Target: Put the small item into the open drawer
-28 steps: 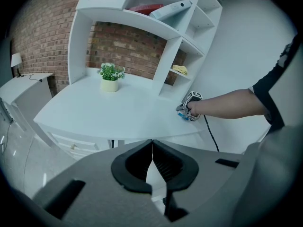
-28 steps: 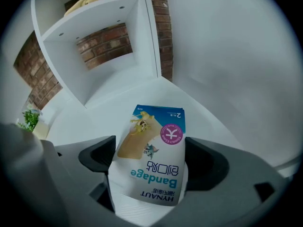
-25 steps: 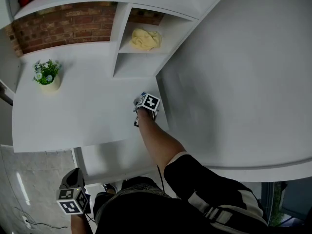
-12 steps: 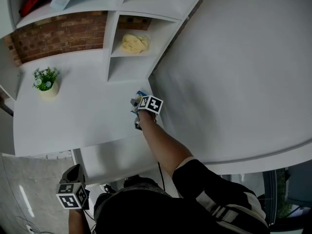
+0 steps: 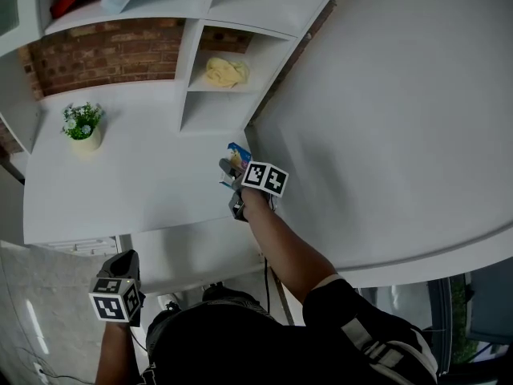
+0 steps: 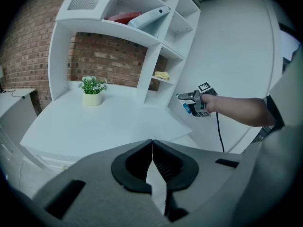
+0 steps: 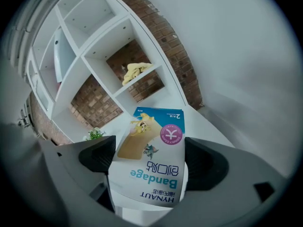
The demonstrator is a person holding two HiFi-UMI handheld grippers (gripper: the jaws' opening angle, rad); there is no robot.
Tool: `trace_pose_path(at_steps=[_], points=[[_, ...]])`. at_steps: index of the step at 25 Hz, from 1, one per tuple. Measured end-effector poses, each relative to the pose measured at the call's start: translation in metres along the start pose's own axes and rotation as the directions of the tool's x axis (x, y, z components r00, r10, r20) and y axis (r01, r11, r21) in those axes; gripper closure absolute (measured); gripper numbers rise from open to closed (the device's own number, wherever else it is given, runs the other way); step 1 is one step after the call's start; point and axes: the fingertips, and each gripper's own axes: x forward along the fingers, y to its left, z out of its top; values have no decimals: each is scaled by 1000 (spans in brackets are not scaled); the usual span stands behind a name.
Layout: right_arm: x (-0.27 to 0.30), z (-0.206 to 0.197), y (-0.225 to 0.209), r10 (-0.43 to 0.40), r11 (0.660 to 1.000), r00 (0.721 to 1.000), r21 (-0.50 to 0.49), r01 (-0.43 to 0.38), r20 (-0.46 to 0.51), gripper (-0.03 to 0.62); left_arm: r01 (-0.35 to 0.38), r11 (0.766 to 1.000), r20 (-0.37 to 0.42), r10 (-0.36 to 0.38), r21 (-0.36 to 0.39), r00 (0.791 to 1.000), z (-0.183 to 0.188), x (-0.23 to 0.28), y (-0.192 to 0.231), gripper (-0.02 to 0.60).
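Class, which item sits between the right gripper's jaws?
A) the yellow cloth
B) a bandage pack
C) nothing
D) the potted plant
B: the right gripper has its jaws pressed against both sides of the bandage pack, which is printed "Bandage".

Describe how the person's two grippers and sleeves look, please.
Both the left gripper and right gripper are grey, with black ribbed fingers and a white cube bearing black square markers. A thin black cable hangs from the right one. The sleeve is black with pale stripes.
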Motion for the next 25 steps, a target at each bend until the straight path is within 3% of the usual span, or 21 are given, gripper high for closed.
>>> trace_pose_path(at_steps=[14,25], points=[[-82,-12,39,144,969,989,-207,-133,38,141,49,998,-5,-49,49,999,6,10,-19,563],[-102,-55,50,157,901,987,-407,-153,-23,141,64,996,-25,-62,64,998,8,25,-22,563]])
